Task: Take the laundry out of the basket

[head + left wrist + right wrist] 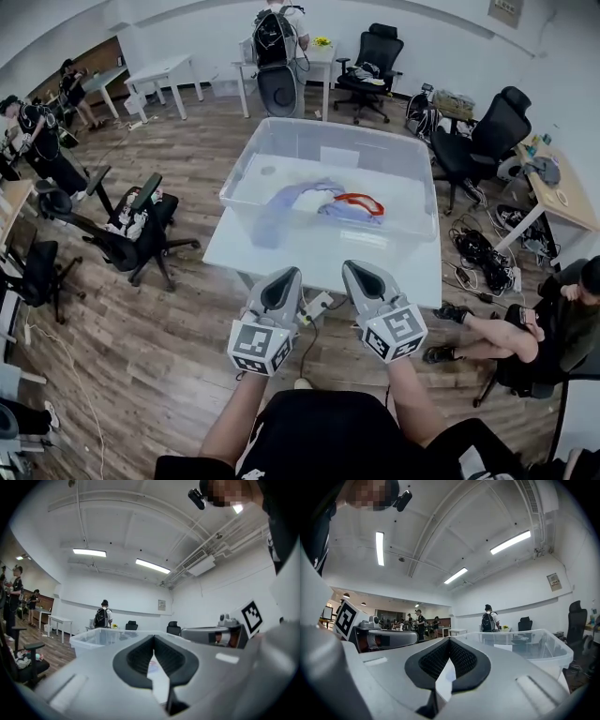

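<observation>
The basket is a clear plastic bin [246,176] on a white table [272,255]. Inside lies the laundry: a lavender-blue cloth [289,202], a white piece [317,200] and a red-edged item [362,201]. My left gripper [289,275] and right gripper [352,267] hover side by side at the table's near edge, short of the bin, both pointing level at it. Both are shut with nothing between the jaws. In the left gripper view the shut left gripper [153,637] faces the bin [93,639]; in the right gripper view the shut right gripper [449,641] faces the bin [534,645].
Black office chairs stand left [131,234] and right [483,141] of the table. A power strip and cable [317,305] lie under the near edge. Cables [478,253] pile at the right. A seated person [553,323] is close on the right; a person with a backpack [277,47] stands beyond.
</observation>
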Motion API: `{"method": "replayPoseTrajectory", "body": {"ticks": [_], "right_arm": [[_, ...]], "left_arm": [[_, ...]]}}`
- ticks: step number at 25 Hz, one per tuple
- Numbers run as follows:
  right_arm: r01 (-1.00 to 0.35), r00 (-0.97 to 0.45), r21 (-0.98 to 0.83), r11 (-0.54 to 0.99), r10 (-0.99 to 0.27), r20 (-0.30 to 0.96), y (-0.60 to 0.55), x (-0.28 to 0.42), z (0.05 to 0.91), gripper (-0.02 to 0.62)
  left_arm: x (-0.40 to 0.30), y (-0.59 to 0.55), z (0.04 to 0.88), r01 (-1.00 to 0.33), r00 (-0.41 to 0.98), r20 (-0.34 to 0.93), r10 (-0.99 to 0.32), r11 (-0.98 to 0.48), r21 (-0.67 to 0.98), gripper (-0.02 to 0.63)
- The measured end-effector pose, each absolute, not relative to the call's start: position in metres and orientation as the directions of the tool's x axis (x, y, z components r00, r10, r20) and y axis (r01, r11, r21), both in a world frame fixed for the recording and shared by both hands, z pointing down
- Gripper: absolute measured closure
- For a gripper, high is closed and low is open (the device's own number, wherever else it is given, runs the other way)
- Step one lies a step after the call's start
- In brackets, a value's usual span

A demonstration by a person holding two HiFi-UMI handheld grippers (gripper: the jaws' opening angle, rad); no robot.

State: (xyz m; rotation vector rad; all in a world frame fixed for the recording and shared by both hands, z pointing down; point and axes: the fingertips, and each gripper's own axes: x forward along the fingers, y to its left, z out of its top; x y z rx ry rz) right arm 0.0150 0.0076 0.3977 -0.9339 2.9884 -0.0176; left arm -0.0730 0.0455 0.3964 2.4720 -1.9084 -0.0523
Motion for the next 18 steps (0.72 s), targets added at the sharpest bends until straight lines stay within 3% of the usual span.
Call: {"method": "replayPoseTrajectory", "body": {"ticks": [18], "right_arm": [[-0.582,-0.813,-0.005,0.813,-0.582,0.007,-0.002,-0.022,0.403,0.595]], "left_arm": [[-0.097,0.029,0.412,-0.952,0.3,-0.005,-0.954,-0.3,0.064,0.598]]}}
